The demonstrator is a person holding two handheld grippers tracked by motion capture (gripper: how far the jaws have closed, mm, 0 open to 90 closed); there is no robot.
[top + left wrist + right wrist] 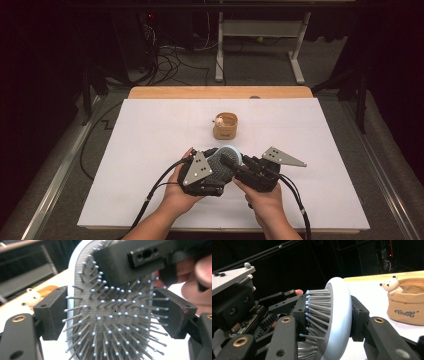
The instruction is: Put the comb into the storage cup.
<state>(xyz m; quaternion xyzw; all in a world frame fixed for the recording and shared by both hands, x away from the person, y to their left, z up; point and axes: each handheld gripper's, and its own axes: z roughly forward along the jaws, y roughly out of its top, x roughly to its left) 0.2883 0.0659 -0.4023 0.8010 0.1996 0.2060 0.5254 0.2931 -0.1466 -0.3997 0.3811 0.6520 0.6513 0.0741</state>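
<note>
Hairbrush (226, 161) is held up just in front of the tan pouch (225, 125), btwn both grippers. Left gripper (110, 312) clamps the brush's edges; right gripper (328, 317) pinches it front-to-back, one pad on bristles. Best keep one grip firm & ease the other off slowly. Hands low, knuckles together, wrists angled inward.

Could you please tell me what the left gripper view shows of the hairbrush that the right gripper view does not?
The left gripper view faces the hairbrush head-on: its grey bristle pad, the left gripper at its two edges. The right gripper view sees it edge-on: pale blue back, the right gripper shut across bristles and back, the pouch's lettering. Both show brush, pouch and the other gripper.
</note>
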